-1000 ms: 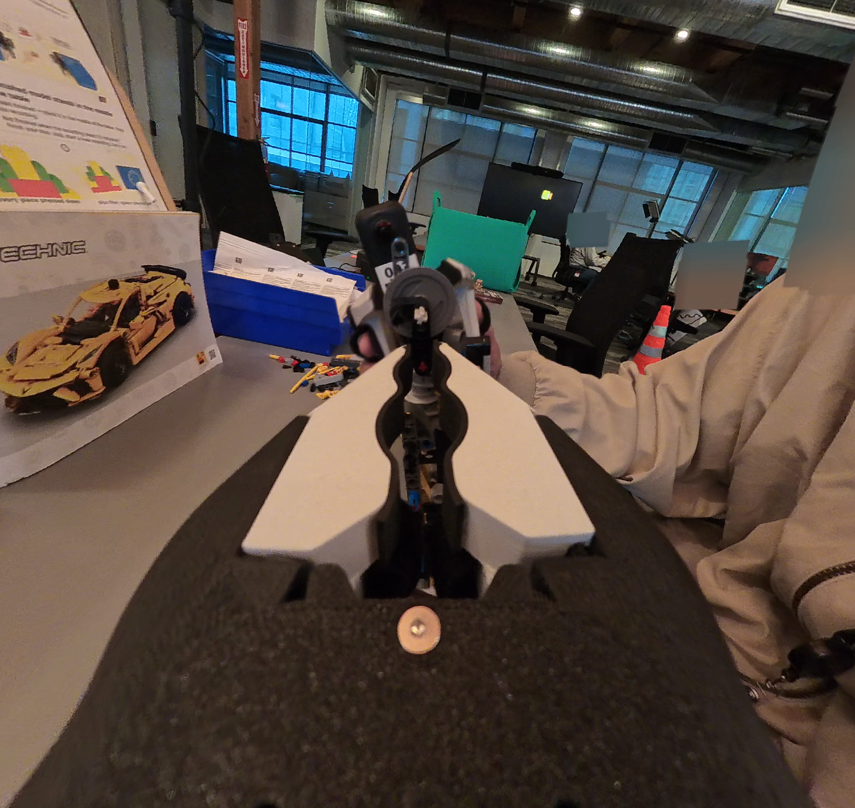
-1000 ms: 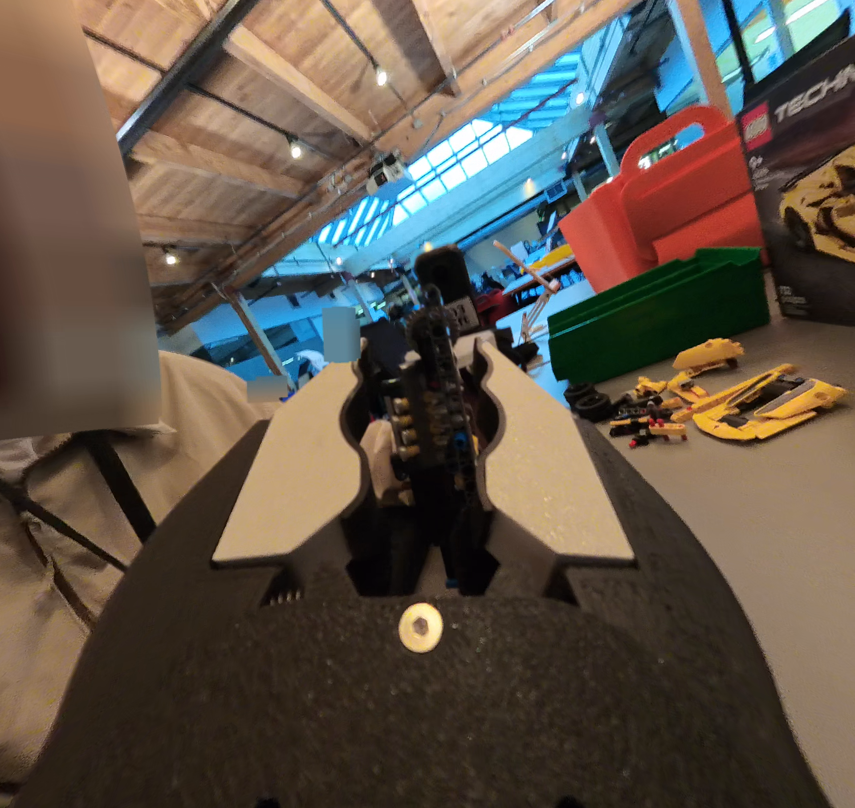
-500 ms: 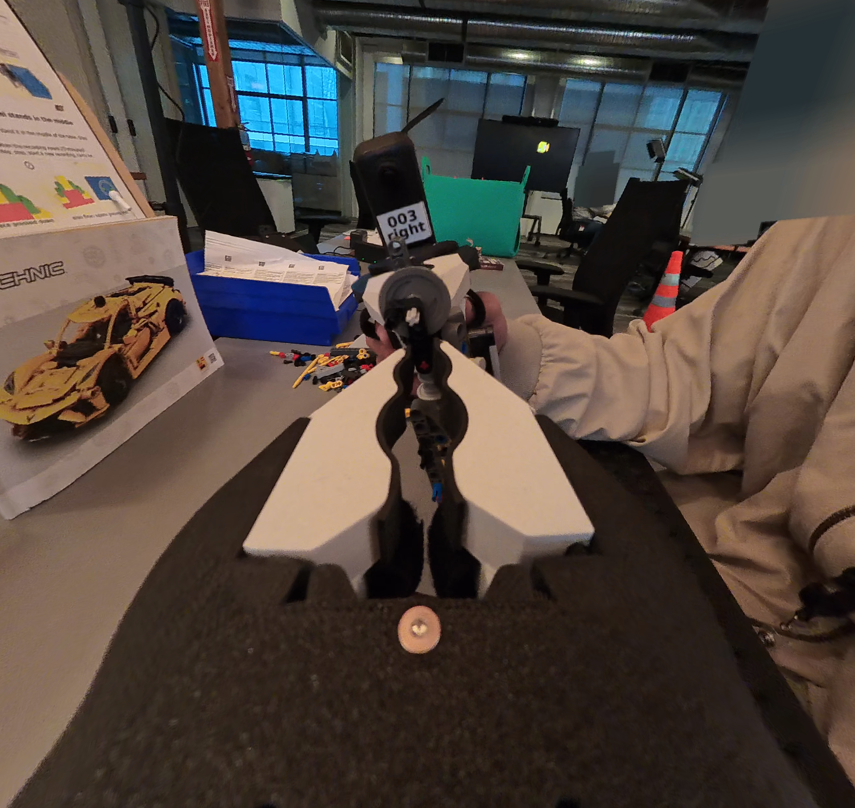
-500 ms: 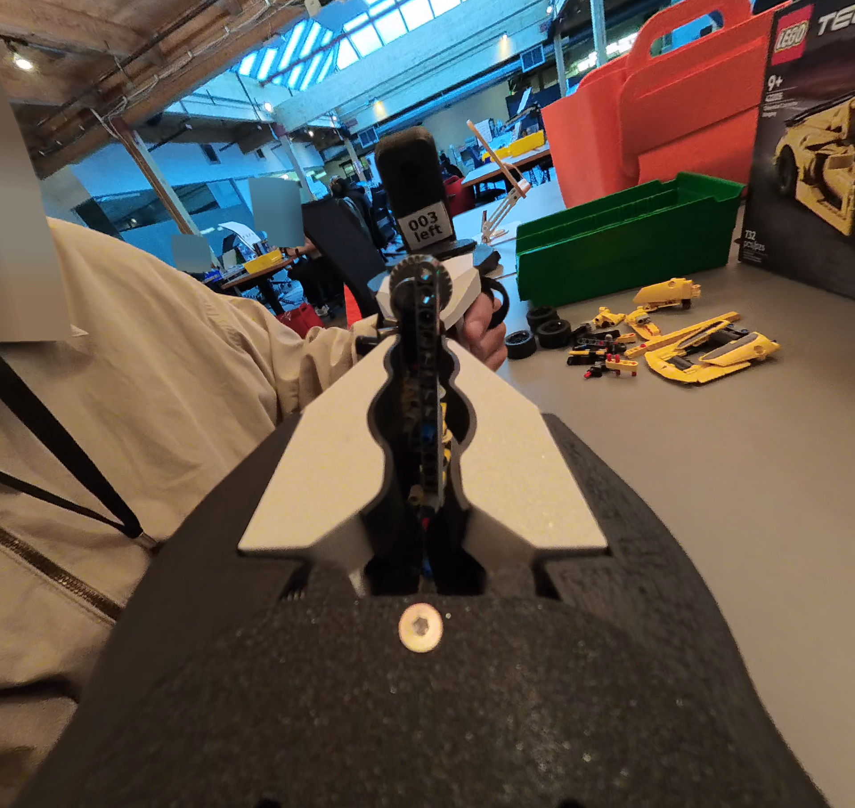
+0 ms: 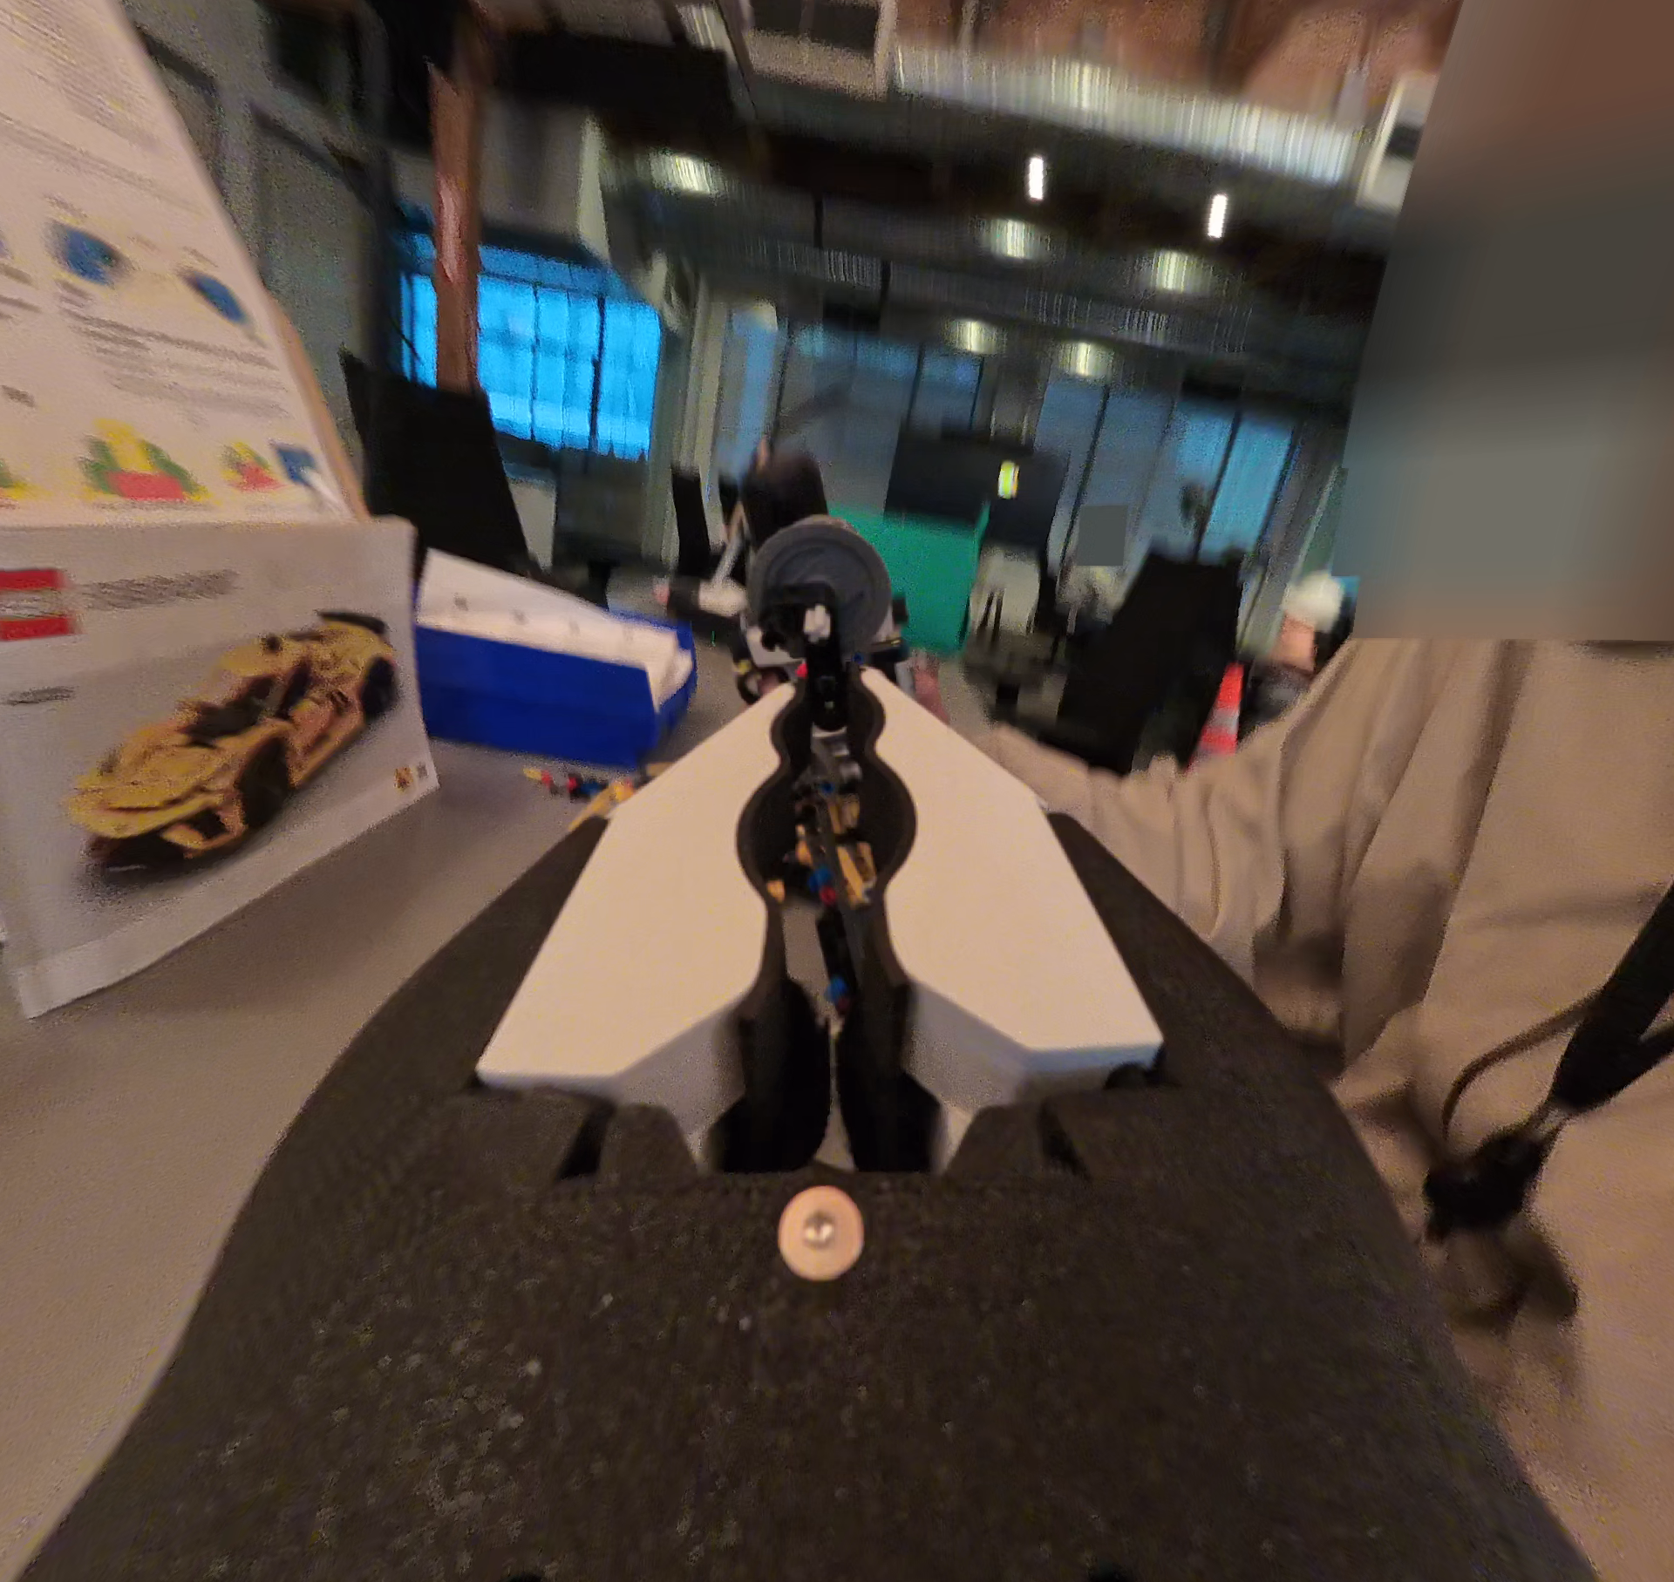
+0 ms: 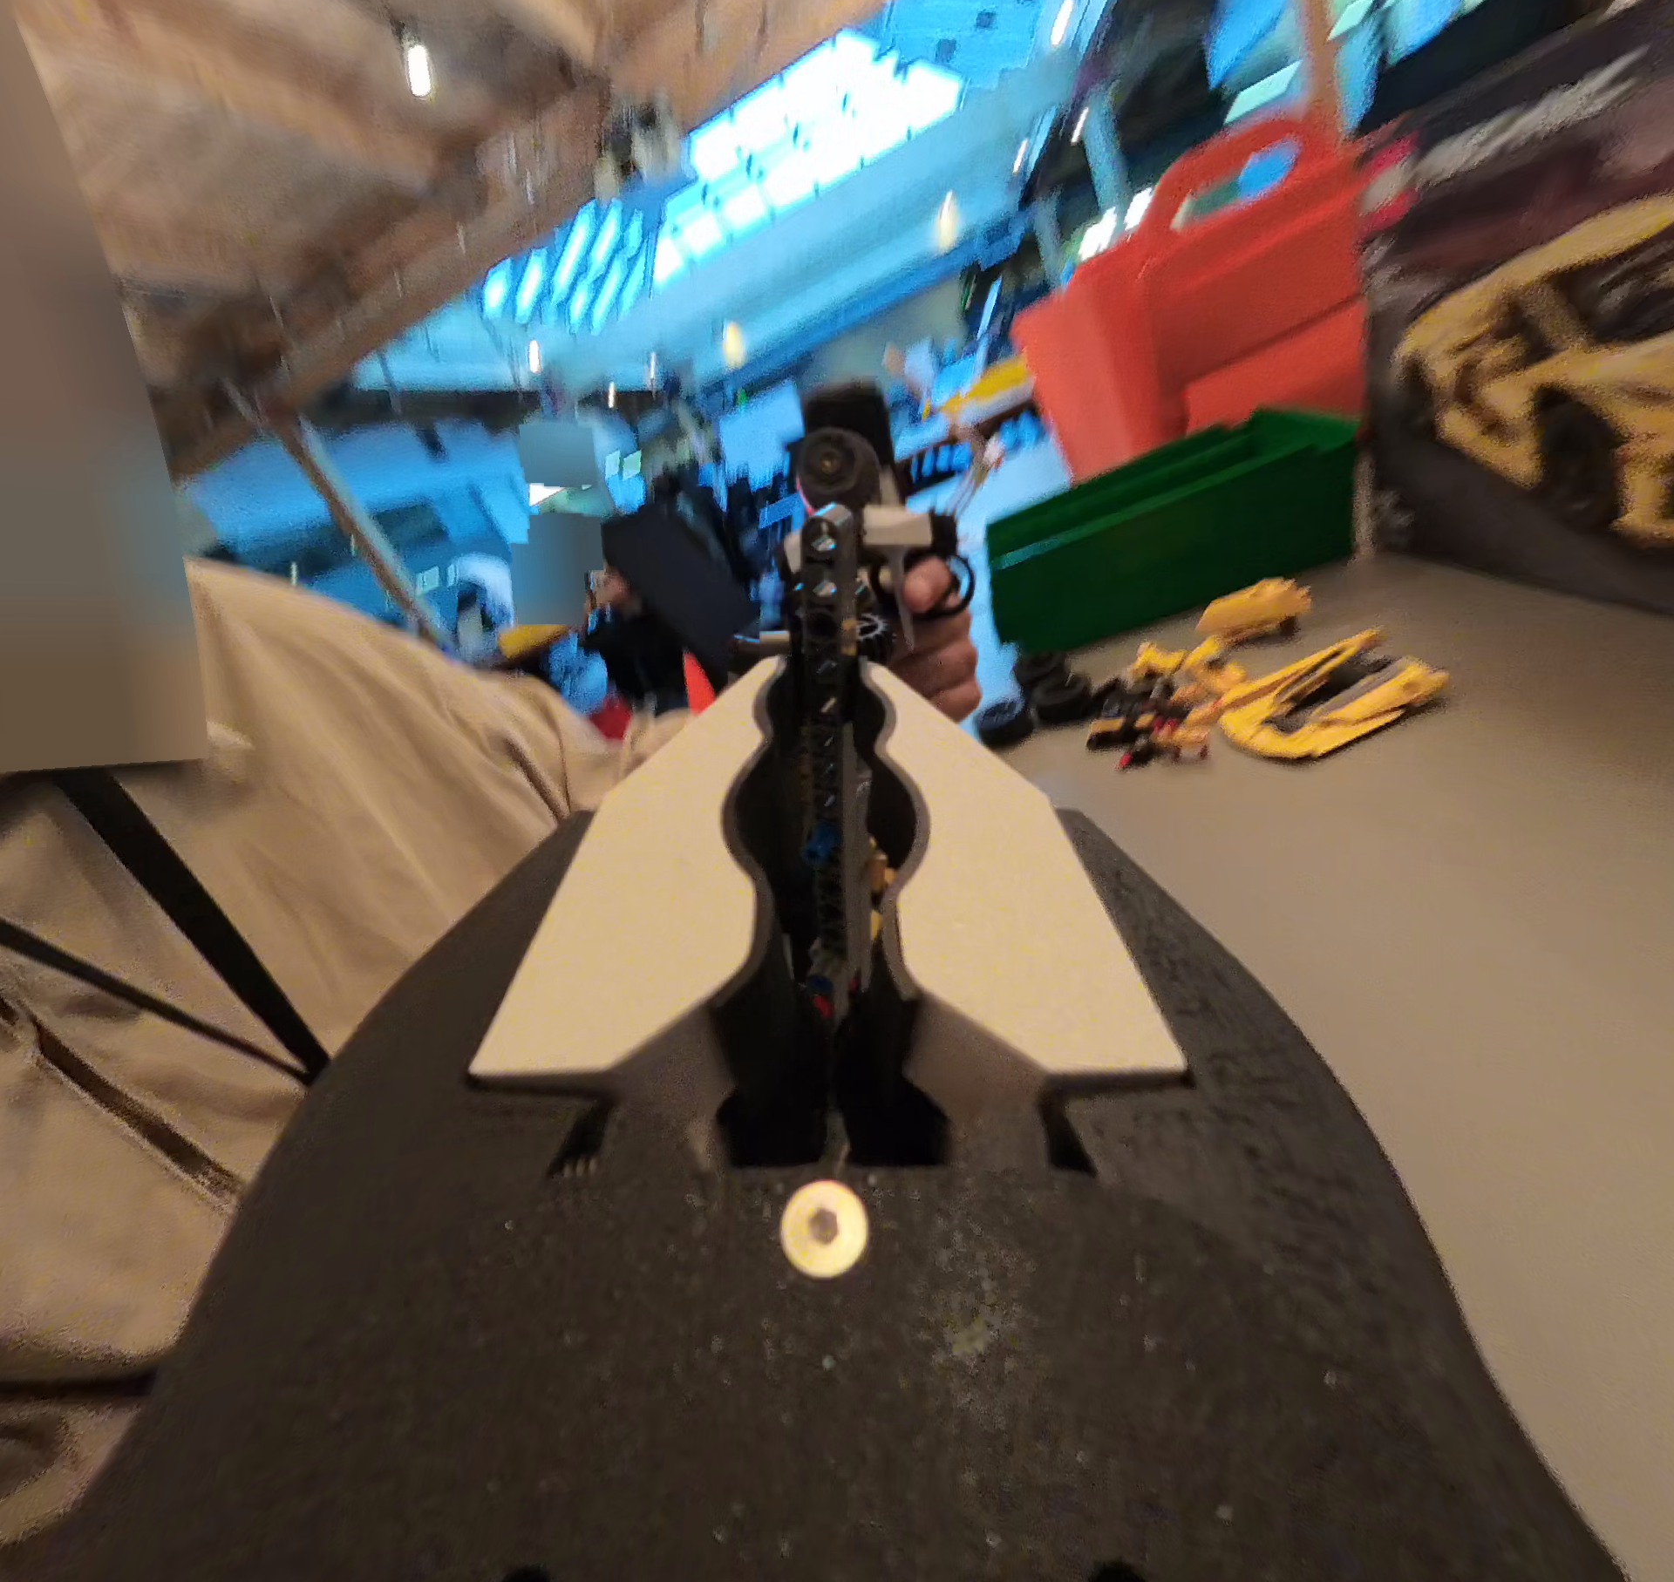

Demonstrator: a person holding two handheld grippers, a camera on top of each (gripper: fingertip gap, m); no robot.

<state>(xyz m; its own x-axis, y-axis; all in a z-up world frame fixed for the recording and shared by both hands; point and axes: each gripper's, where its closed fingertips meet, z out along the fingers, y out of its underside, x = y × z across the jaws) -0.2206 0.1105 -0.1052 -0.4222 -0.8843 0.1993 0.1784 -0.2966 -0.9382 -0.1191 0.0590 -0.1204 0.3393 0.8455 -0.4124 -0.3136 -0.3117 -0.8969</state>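
Note:
A toy-brick assembly of black and grey beams with yellow, blue and red pins (image 5: pixel 838 859) is held above the grey table between both grippers, which face each other. My left gripper (image 5: pixel 826 696) is shut on one end; a round grey disc (image 5: pixel 820 583) sticks out past its fingertips. My right gripper (image 6: pixel 824 678) is shut on the other end, where a black holed beam (image 6: pixel 824 778) runs out between its fingers. In the right wrist view the left gripper (image 6: pixel 906 533) shows farther off, held by a hand. Both views are blurred by motion.
To the left are a box with a yellow car picture (image 5: pixel 208 723), a blue bin of papers (image 5: pixel 543 687), small loose parts (image 5: pixel 589 787) and a printed board (image 5: pixel 118 271). To the right are a green bin (image 6: pixel 1168 542), an orange-red case (image 6: pixel 1205 307), yellow body panels (image 6: pixel 1304 696) and black tyres (image 6: pixel 1033 705). A beige sleeve (image 5: pixel 1359 814) is close by. Across from one pair of fingers to the other is roughly 11 cm.
Both grippers are moving and tilting with the assembly still clamped between them. The views have swung and gone blurry. The grip on both ends is unchanged.

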